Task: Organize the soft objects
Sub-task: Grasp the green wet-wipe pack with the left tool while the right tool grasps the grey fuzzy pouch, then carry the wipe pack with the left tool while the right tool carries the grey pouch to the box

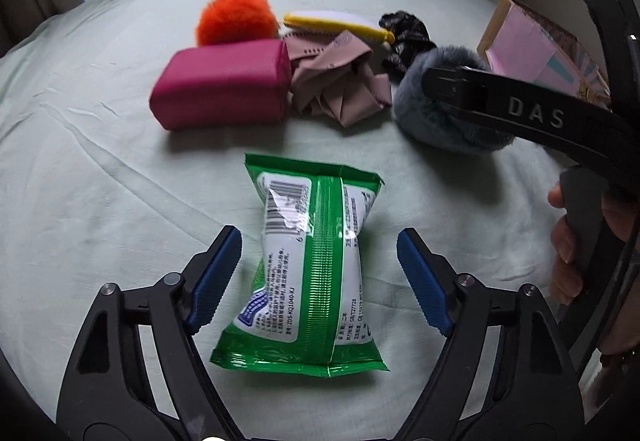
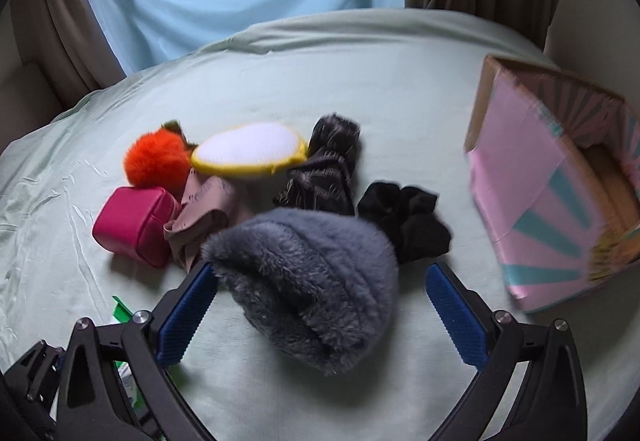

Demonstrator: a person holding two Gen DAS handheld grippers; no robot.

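Nearest, we are straddling the green wipes packet with the left gripper, fingers spread wide and grasping nothing. Beyond, to the right, we are bracketing the grey furry hat with the right gripper, likewise released. We judge this the reach-to-grasp step; next, closing gently, then carrying toward the pink box at far right.

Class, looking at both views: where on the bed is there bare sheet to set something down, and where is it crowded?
Bare sheet lies behind the pile, and left of the magenta pouch. It is crowded where the orange pompom, brush, grey furry hat and black scrunchie cluster.
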